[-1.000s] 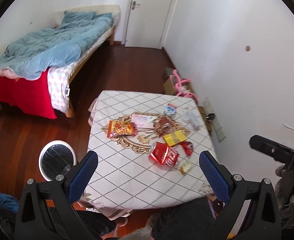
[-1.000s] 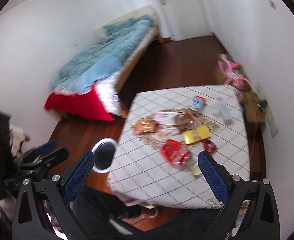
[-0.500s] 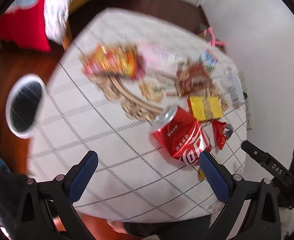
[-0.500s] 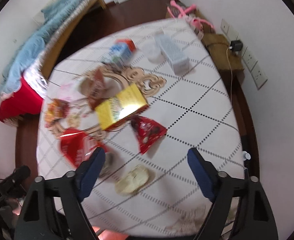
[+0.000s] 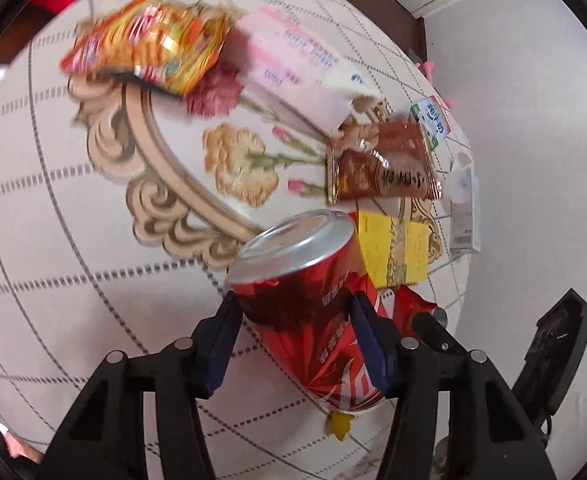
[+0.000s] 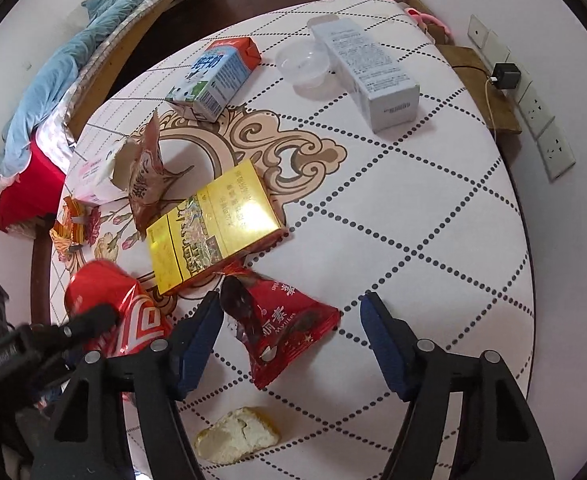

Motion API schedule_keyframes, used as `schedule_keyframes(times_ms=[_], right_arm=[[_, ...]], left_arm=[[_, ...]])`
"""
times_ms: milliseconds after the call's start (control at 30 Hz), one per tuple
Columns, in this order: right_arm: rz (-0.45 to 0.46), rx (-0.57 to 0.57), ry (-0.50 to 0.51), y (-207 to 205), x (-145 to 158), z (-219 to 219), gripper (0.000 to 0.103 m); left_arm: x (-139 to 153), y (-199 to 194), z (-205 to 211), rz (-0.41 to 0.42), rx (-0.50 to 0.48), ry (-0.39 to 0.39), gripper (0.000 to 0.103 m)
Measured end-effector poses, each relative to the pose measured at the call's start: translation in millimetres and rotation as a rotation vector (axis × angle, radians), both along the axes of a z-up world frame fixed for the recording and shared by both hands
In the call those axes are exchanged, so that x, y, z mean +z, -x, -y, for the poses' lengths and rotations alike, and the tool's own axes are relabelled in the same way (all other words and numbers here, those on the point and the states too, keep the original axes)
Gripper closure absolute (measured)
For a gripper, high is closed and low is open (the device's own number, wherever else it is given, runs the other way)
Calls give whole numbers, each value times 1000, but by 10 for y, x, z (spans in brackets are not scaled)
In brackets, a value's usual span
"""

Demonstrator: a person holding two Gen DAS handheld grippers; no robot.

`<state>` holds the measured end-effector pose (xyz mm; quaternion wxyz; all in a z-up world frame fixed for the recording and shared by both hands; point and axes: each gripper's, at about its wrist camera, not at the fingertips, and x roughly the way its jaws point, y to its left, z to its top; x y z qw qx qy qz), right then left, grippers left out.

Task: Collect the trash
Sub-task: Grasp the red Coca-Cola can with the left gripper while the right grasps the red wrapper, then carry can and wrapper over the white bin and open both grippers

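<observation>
A crushed red cola can (image 5: pixel 313 300) lies on the white patterned tablecloth (image 5: pixel 73 248). My left gripper (image 5: pixel 293 312) has its blue pads against both sides of the can, shut on it. The can also shows in the right wrist view (image 6: pixel 109 304). My right gripper (image 6: pixel 289 320) is open around a red torn snack wrapper (image 6: pixel 281 324), one pad touching its left edge, the other apart. A yellow box (image 6: pixel 213 224) lies just beyond. A bread piece (image 6: pixel 237 436) lies below the wrapper.
On the table are also a brown wrapper (image 5: pixel 385 164), an orange chip bag (image 5: pixel 149 44), a pink-white packet (image 5: pixel 293 64), a milk carton (image 6: pixel 213 76), a clear plastic cup (image 6: pixel 303 60) and a pale blue box (image 6: pixel 369 72). A bed (image 6: pixel 73 64) and wall sockets (image 6: pixel 533 100) stand beyond.
Both grippers have dropped down close to the table. The left closed from wide open onto the can. The right narrowed and moved around the red wrapper.
</observation>
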<state>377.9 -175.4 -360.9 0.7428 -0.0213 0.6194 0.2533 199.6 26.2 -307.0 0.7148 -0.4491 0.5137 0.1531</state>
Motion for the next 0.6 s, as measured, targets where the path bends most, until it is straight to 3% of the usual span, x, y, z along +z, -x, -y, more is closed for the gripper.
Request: schedule_keyframes(times_ms=[67,167,233,333,600], right_arm=[[3,8,-4,-5,-12,-5,31],[12,23,2,2,-43,-40,39],[28,35,-4,30,-26,-59,55],[47,51,10,88,0,-76,67],[98,50,-15,302,231,-48,76]], left_arm=[[75,-34,33,-5,-23,-53,53],[211,-90,99,-3,-64,-139,54],[319,-92,130,5,-93,-203,55],[540,-33,178,25,-136,-327,56],[1046,119,9,109,-181,-593,57]])
